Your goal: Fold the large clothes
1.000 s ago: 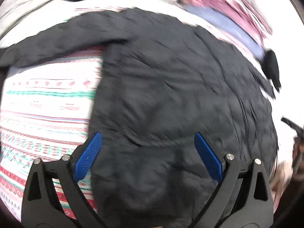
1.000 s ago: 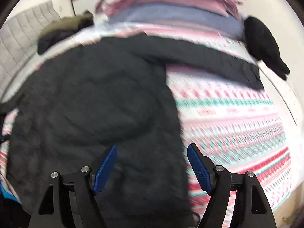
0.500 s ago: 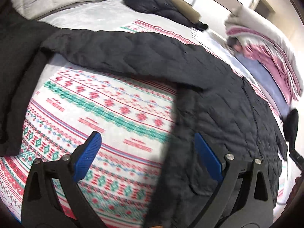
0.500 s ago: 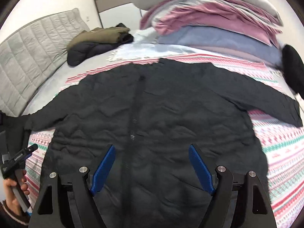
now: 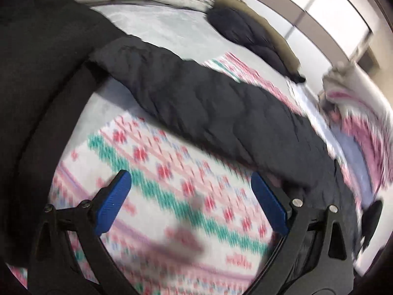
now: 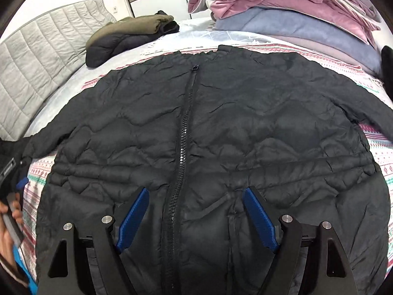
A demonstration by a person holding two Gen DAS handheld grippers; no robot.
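A large black quilted jacket (image 6: 221, 127) lies front-up and zipped, spread flat on a patterned bedspread (image 6: 378, 147), both sleeves stretched out to the sides. My right gripper (image 6: 195, 217) hovers open over the jacket's lower hem, its blue pads straddling the zipper (image 6: 183, 135), nothing between them. In the left wrist view my left gripper (image 5: 191, 205) is open above bare bedspread (image 5: 157, 172), just below the jacket's left sleeve (image 5: 196, 103). That view is motion-blurred. The left gripper also shows at the left edge of the right wrist view, held by a hand (image 6: 7, 223).
A folded olive and dark jacket (image 6: 127, 36) lies near the grey padded headboard (image 6: 41, 56). A stack of pink, white and lilac bedding (image 6: 294, 7) sits at the far right. A black object (image 6: 388, 61) rests at the right edge. Dark fabric (image 5: 36, 61) fills the left wrist view's left side.
My left gripper swung left off the jacket body to the bedspread under the sleeve, rolling as it went. My right gripper shifted from the jacket's right edge to centre over the zipper and dropped lower.
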